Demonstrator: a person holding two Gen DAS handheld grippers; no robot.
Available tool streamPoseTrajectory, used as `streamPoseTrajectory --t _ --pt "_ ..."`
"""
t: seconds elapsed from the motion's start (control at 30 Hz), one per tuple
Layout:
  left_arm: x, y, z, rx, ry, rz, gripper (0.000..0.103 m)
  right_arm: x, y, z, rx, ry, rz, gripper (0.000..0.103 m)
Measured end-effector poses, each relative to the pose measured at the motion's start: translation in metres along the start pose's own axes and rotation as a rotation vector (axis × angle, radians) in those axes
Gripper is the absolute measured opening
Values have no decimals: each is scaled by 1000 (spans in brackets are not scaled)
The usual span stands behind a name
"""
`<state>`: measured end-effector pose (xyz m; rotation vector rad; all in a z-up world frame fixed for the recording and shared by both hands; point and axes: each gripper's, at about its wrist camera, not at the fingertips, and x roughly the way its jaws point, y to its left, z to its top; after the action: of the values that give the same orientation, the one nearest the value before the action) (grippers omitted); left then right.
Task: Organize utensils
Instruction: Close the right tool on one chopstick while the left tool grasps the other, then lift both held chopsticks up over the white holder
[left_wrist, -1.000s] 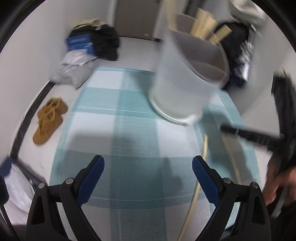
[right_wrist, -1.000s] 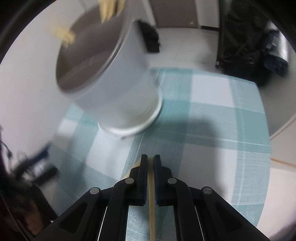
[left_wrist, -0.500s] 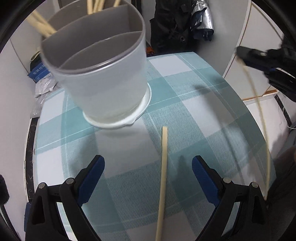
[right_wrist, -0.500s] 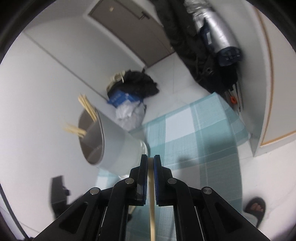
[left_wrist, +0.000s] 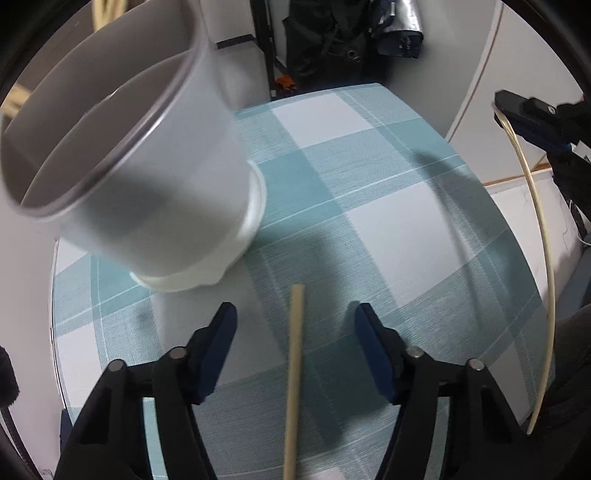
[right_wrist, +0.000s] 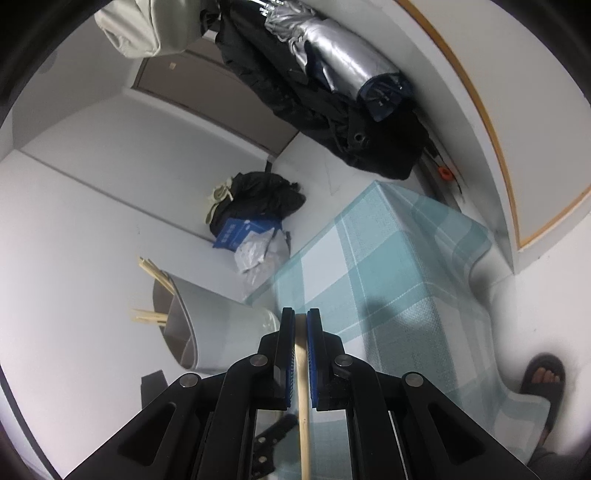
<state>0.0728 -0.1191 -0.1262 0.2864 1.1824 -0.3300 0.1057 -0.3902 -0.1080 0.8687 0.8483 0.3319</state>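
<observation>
A grey divided utensil holder (left_wrist: 140, 177) stands on the teal checked tablecloth (left_wrist: 388, 221), with several chopsticks (right_wrist: 151, 273) sticking out of it; it also shows in the right wrist view (right_wrist: 218, 332). One wooden chopstick (left_wrist: 293, 369) lies on the cloth between the fingers of my open left gripper (left_wrist: 295, 325). My right gripper (right_wrist: 301, 321) is shut on another chopstick (right_wrist: 303, 387) and holds it high above the table; it shows at the right edge of the left wrist view (left_wrist: 517, 110), with the chopstick (left_wrist: 543, 258) hanging down.
The table's edges curve off at the right and front. Dark jackets and a silver bag (right_wrist: 332, 74) hang by the wall behind. Bags and clothes (right_wrist: 251, 221) lie on the floor. A foot in a dark sandal (right_wrist: 543, 380) stands beside the table.
My left gripper has closed in on the lying chopstick and narrowed its opening. My right gripper has lifted and tilted further up with its chopstick.
</observation>
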Motion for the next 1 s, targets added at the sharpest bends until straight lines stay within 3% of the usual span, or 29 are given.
streamPoseTrajectory --t 0.17,0.37,0.5,0.73,1.0 --pt "-3 1 1 -27 27 -76 29 -4 -11 1 79 -39 54 6" --pt "-9 -8 9 -37 37 -84 5 -5 -19 -2 154 -64 114 6" --pt "-10 -8 14 -66 33 -41 3 -6 -10 -5 111 -79 92 6" --pt "-29 2 16 -138 -43 -46 2 -19 10 -10 -19 -148 39 6" --pt "-78 11 26 -177 -216 -81 2 -25 21 -18 -69 -174 50 6"
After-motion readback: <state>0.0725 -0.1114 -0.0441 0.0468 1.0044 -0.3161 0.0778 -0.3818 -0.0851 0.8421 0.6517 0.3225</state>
